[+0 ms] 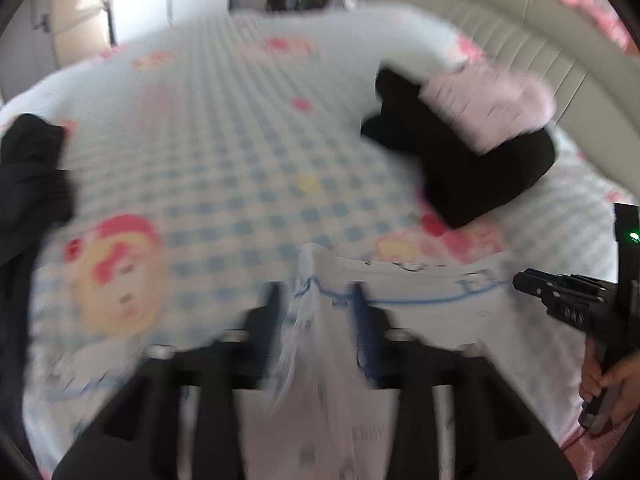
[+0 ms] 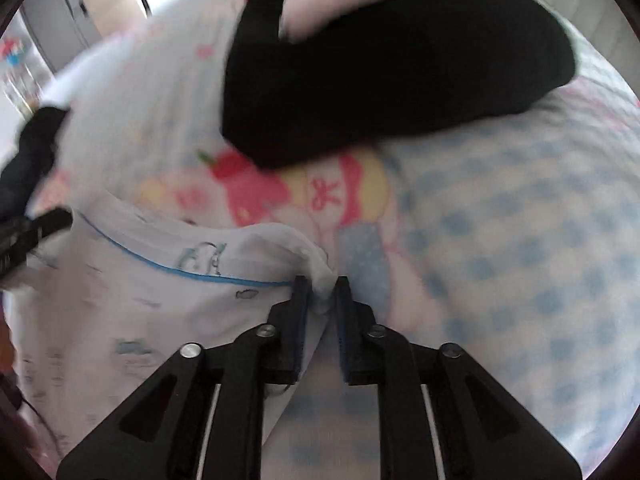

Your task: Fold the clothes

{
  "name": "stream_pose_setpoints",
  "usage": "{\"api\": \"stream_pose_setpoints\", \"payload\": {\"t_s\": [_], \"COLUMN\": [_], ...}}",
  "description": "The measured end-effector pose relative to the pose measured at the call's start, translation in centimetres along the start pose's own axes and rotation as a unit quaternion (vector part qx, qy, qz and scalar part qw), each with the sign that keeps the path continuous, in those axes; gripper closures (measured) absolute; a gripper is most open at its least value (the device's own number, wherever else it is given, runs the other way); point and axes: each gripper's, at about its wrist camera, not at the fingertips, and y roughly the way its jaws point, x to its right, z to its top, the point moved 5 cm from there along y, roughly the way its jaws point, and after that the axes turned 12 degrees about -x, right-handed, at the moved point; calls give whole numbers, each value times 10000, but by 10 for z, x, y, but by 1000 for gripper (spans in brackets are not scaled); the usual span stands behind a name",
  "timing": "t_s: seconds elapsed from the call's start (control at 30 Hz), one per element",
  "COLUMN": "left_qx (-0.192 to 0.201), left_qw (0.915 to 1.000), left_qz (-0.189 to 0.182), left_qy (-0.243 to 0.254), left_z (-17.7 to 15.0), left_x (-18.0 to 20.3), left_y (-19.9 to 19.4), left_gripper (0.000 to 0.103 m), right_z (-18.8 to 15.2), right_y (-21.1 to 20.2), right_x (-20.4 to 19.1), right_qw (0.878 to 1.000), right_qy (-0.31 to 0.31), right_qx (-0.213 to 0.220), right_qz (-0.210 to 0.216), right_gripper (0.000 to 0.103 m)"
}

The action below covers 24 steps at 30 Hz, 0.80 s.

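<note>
White printed garment (image 2: 132, 300) with a blue piped hem lies spread on the near side of the bed (image 1: 240, 160), its far edge bunched up between both tools. My left gripper (image 1: 318, 296) is spread wide with a fold of cloth standing loose between the fingers, and my right gripper (image 2: 320, 292) is partly parted around the garment's corner, pads apparently off it. I read this as the release after laying a fold. Next I lift both clear without dragging cloth, then re-grip for another fold, keeping off the black clothes (image 2: 380, 72) toward the headboard (image 1: 520, 40).
</note>
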Motion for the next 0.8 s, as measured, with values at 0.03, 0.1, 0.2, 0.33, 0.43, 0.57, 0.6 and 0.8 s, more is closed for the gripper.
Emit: {"api": "stream_pose_setpoints", "payload": {"t_s": [0.03, 0.1, 0.2, 0.33, 0.43, 0.57, 0.6, 0.8], "left_qx": [90, 243, 400, 50, -323, -549, -490, 79], "left_qw": [9999, 9995, 9979, 9944, 9908, 9861, 9844, 9821], "left_qz": [-56, -59, 96, 220, 560, 838, 914, 606], "left_qy": [-55, -201, -491, -1031, -1187, -1324, -1421, -1781], "left_z": [-12, -44, -108, -183, -229, -257, -259, -280], "left_x": [-4, -12, -26, -42, -47, -63, -67, -76], "left_y": [-16, -42, -72, -66, -59, -67, -75, -110], "left_gripper": [47, 47, 58, 73, 73, 71, 71, 71], "right_z": [-7, -32, -86, -166, -214, -248, -251, -273], "right_y": [-15, -40, -63, -63, -50, -31, -34, -63], "right_x": [3, -1, -31, -89, -124, -119, -110, -72], "right_qw": [9998, 9989, 9943, 9805, 9764, 9818, 9844, 9930], "right_qy": [81, 23, -518, -1224, -1766, -1783, -1669, -1077], "right_qx": [157, 318, 292, -106, -249, -405, -376, -118], "right_qz": [72, 341, 888, 1537, 1220, 514, 414, 467], "right_gripper": [81, 81, 81, 81, 81, 84, 84, 80]}}
